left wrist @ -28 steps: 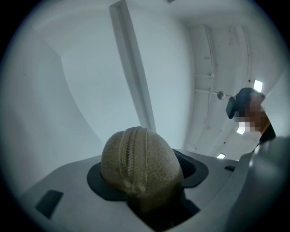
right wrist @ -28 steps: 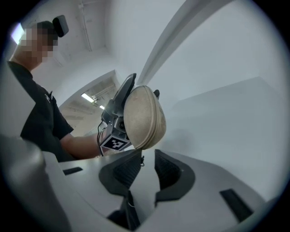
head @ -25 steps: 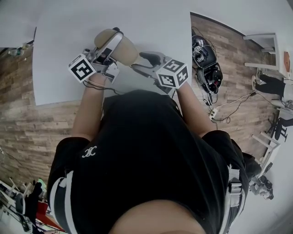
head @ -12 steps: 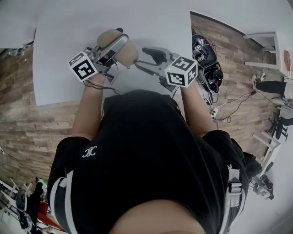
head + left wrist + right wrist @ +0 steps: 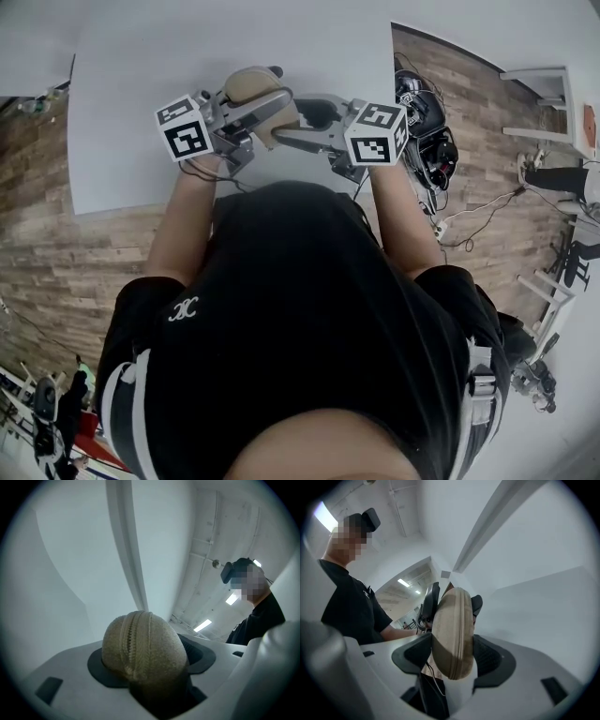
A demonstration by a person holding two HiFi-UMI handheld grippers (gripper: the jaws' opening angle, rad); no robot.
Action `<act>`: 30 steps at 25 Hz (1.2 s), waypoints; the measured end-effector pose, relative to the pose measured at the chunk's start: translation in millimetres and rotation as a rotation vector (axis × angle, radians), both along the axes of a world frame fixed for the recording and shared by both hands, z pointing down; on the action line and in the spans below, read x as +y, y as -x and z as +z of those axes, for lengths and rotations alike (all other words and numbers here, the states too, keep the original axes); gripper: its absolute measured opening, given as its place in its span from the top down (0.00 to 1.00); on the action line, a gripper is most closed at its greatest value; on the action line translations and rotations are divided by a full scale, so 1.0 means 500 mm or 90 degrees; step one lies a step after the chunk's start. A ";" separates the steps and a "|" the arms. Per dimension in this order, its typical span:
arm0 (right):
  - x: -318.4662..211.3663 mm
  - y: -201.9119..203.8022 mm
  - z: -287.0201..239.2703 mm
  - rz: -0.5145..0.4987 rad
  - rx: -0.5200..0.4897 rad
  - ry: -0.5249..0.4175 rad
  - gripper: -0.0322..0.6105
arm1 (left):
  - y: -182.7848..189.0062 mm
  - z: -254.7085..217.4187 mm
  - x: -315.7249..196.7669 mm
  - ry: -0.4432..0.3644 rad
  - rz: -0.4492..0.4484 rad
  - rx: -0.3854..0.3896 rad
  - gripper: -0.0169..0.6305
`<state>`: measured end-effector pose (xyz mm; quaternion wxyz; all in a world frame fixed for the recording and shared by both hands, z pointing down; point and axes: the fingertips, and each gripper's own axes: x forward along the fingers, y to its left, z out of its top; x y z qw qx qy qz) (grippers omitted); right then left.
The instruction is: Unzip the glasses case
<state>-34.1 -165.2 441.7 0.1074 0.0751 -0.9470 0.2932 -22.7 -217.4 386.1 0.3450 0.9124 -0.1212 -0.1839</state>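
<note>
Holding case (image 5: pixel 251 89) clamped in L gripper (image 5: pixel 150 660), shifted right above table (image 5: pixel 141 94). Raised R gripper (image 5: pixel 452 656) to it, jaws just widened, loose astride other end, no squeeze. Zip (image 5: pixel 133 639) shut, so unzipping not begun.

The left gripper (image 5: pixel 149 663) is clamped on the tan glasses case (image 5: pixel 143 651), which fills the frame at 6 o'clock, end-on. Its zipper (image 5: pixel 132 641) runs up over the rounded end. Dark pads (image 5: pixel 97 670) press it from 8 and 4 o'clock. A white beam (image 5: pixel 125 545) descends from 12 o'clock. A person in a dark shirt (image 5: pixel 260 618) stands at 3 o'clock.
</note>
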 end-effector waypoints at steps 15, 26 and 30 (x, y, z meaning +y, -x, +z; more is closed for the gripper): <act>-0.106 -0.135 0.190 0.274 0.116 0.151 0.53 | 0.154 0.194 -0.086 0.114 -0.335 -0.388 0.97; -0.065 -0.090 0.316 0.230 0.202 0.214 0.53 | 0.093 0.224 -0.011 0.082 -0.247 -0.437 0.97; -0.064 -0.075 0.340 0.215 0.200 0.244 0.53 | 0.096 0.232 -0.008 0.098 -0.260 -0.442 0.97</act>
